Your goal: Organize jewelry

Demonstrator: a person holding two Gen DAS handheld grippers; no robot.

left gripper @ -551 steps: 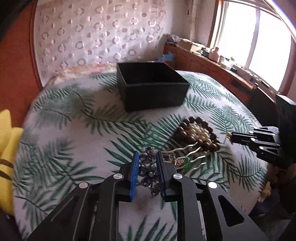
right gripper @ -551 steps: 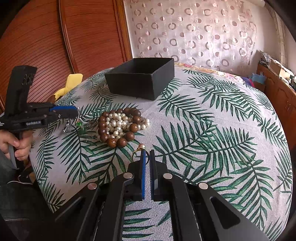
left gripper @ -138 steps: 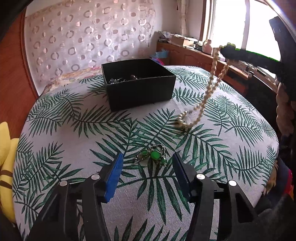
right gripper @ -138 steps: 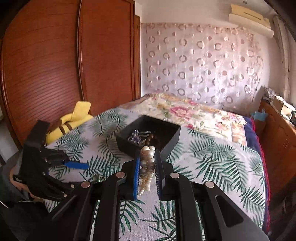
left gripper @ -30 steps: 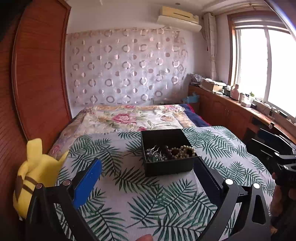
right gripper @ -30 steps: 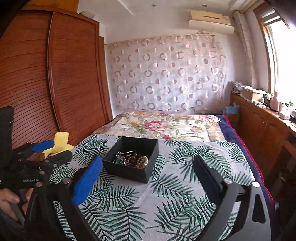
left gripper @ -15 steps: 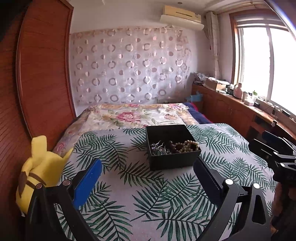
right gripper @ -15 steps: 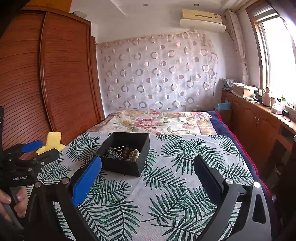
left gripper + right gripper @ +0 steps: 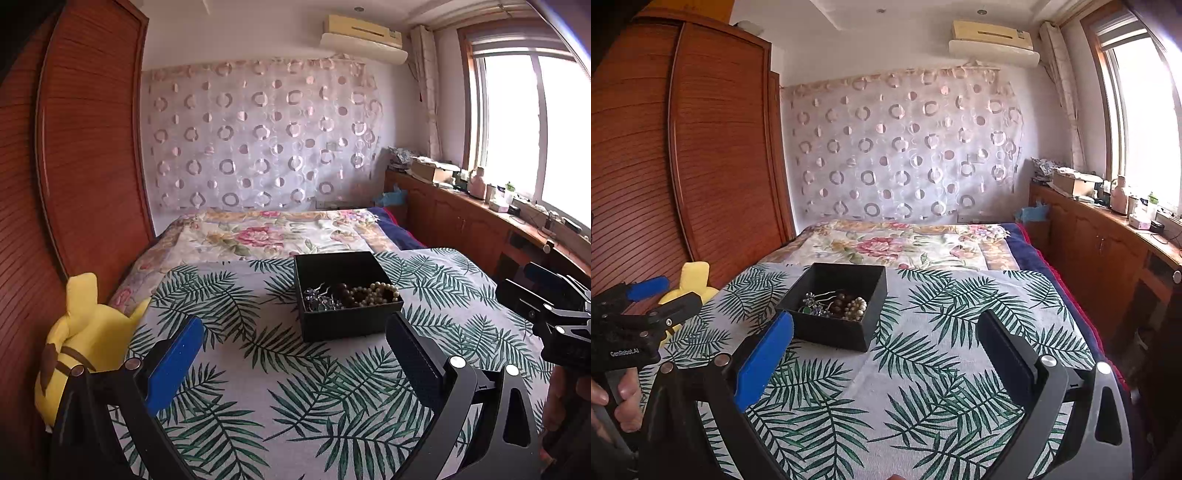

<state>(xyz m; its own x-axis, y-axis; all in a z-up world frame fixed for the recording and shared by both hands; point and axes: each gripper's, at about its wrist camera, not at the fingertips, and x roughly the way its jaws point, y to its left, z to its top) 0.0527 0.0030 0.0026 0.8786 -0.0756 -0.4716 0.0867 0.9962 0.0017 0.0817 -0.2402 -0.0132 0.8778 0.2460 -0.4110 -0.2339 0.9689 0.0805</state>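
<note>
A black open box [image 9: 349, 321] [image 9: 833, 330] stands on the palm-leaf cloth [image 9: 258, 387] [image 9: 923, 376]. Inside lie a pearl necklace [image 9: 376, 290] [image 9: 856, 307], dark wooden beads [image 9: 345, 293] [image 9: 840, 299] and a silvery hair ornament [image 9: 317, 299] [image 9: 814, 304]. My left gripper [image 9: 295, 350] is open and empty, held well back from the box. My right gripper [image 9: 886, 350] is open and empty too, also short of the box. Each gripper shows in the other's view: the right one [image 9: 550, 306] at the right edge, the left one [image 9: 631, 317] at the left edge.
A yellow plush toy [image 9: 79, 343] [image 9: 690, 282] lies at the cloth's left edge beside a wooden wardrobe [image 9: 683, 155]. A floral bedspread [image 9: 266, 234] stretches behind the box. A wooden counter [image 9: 480, 214] with clutter runs under the window. A hand [image 9: 617, 395] holds the left gripper's handle.
Both grippers have drawn back and risen slightly over the last second, so the box looks a little farther off. Both stay open and empty. The jewelry lies in the box as before.
</note>
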